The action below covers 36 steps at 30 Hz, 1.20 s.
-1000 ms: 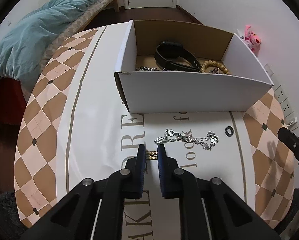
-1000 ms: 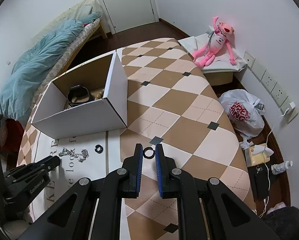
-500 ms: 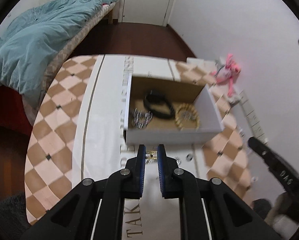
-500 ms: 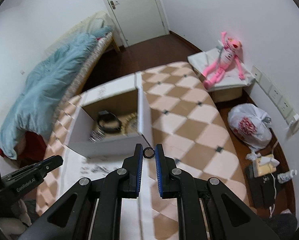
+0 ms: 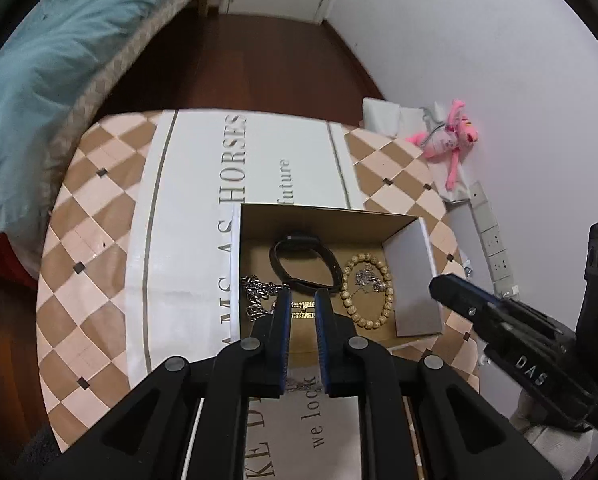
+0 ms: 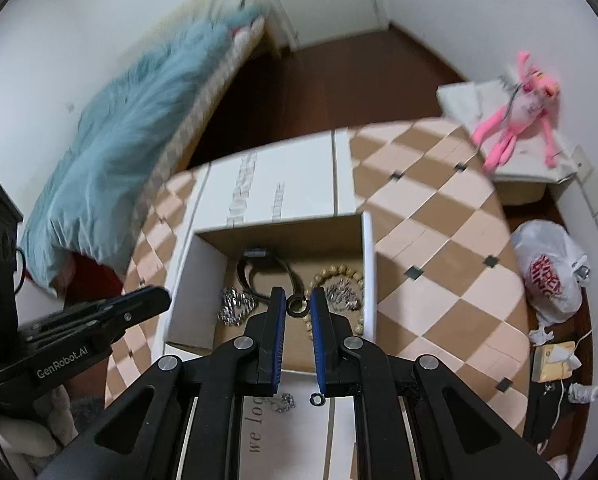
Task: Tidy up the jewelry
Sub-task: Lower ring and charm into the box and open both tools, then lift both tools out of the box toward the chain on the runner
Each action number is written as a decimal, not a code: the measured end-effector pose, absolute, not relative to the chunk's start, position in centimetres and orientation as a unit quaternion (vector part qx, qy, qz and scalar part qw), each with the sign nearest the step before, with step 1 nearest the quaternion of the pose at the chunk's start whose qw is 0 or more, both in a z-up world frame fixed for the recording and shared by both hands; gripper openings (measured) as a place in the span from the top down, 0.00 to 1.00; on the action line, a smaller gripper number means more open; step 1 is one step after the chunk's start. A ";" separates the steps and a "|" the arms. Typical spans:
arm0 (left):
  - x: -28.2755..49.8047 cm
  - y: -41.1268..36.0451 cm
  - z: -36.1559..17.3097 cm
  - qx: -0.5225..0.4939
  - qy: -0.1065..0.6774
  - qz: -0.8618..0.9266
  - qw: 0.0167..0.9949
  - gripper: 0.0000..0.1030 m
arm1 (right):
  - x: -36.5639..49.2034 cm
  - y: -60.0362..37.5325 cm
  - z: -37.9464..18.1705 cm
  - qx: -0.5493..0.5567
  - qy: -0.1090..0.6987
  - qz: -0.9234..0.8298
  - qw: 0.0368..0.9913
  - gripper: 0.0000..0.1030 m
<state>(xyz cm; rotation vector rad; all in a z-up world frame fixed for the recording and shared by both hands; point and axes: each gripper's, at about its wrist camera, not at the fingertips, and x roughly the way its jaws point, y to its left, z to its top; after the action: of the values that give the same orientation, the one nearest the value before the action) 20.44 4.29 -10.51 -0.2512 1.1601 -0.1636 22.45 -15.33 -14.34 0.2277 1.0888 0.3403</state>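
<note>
We see the checkered table carrying a white cardboard box holding a black band, bead bracelet and chains. Above it, our left hand-held gripper pinches a gold clasp piece; our right hand-held gripper pinches a small black ring.

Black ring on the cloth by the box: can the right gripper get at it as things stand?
Probably not yet: the right gripper is shut on another ring above the box; the loose black ring lies underneath.
</note>
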 end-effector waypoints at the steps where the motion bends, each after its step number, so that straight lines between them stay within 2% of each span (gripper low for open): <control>1: 20.7 4.4 -10.6 -0.121 0.551 -0.070 0.823 0.91 | 23.1 -15.1 -14.9 0.109 0.533 0.165 0.823 0.87; 4: 21.2 4.4 -10.4 -0.121 0.552 -0.063 0.823 0.89 | 24.0 -14.9 -15.6 0.102 0.553 0.159 0.812 0.84; 6: 21.4 4.5 -10.0 -0.108 0.549 -0.049 0.827 0.84 | 24.2 -15.1 -15.7 0.101 0.555 0.155 0.811 0.61; 8: 21.5 4.7 -9.8 -0.099 0.546 -0.039 0.831 0.59 | 24.3 -15.3 -15.5 0.102 0.554 0.150 0.812 0.50; 9: 21.5 4.8 -9.7 -0.096 0.541 -0.034 0.835 0.52 | 24.3 -15.4 -15.3 0.098 0.552 0.147 0.815 0.50; 10: 21.4 4.9 -9.6 -0.091 0.539 -0.026 0.837 0.39 | 24.3 -15.4 -15.1 0.096 0.549 0.146 0.817 0.50; 11: 21.4 5.0 -9.6 -0.085 0.537 -0.020 0.839 0.35 | 24.2 -15.4 -14.8 0.093 0.547 0.142 0.820 0.50; 13: 21.1 5.2 -9.6 -0.075 0.533 -0.011 0.843 0.34 | 24.0 -15.4 -14.3 0.081 0.540 0.133 0.827 0.50; 15: 20.9 5.3 -9.7 -0.066 0.532 -0.003 0.844 0.24 | 23.8 -15.3 -14.0 0.066 0.534 0.121 0.834 0.50; 16: 20.6 5.3 -9.9 -0.060 0.531 0.003 0.845 0.12 | 23.5 -15.3 -13.8 0.051 0.530 0.106 0.840 0.50; 17: 20.5 5.3 -10.0 -0.055 0.531 0.007 0.846 0.08 | 23.3 -15.2 -13.7 0.036 0.528 0.094 0.843 0.49; 19: 19.9 5.4 -10.2 -0.043 0.528 0.022 0.848 0.07 | 22.8 -15.0 -13.7 0.007 0.526 0.071 0.848 0.33; 20: 19.7 5.4 -10.3 -0.038 0.526 0.026 0.849 0.07 | 22.7 -14.9 -13.8 -0.002 0.526 0.064 0.848 0.13; 21: 19.4 5.4 -10.5 -0.034 0.526 0.029 0.850 0.07 | 22.5 -14.8 -14.0 -0.012 0.526 0.057 0.848 0.04; 23: 19.0 5.5 -10.7 -0.033 0.524 0.033 0.850 0.03 | 21.8 -14.7 -14.2 -0.027 0.526 0.045 0.849 0.04; 29: 17.2 5.4 -10.3 -0.029 0.516 0.041 0.855 0.03 | 20.2 -14.8 -13.9 -0.031 0.519 0.034 0.854 0.04; 36: 14.8 5.1 -6.9 -0.031 0.478 0.046 0.877 0.03 | 17.3 -15.1 -11.0 -0.024 0.490 0.028 0.871 0.04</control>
<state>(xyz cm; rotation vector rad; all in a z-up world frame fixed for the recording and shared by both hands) 14.77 5.09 -6.93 -0.0651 0.9977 0.0963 17.33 -15.07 -11.04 -0.0511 1.0235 0.0595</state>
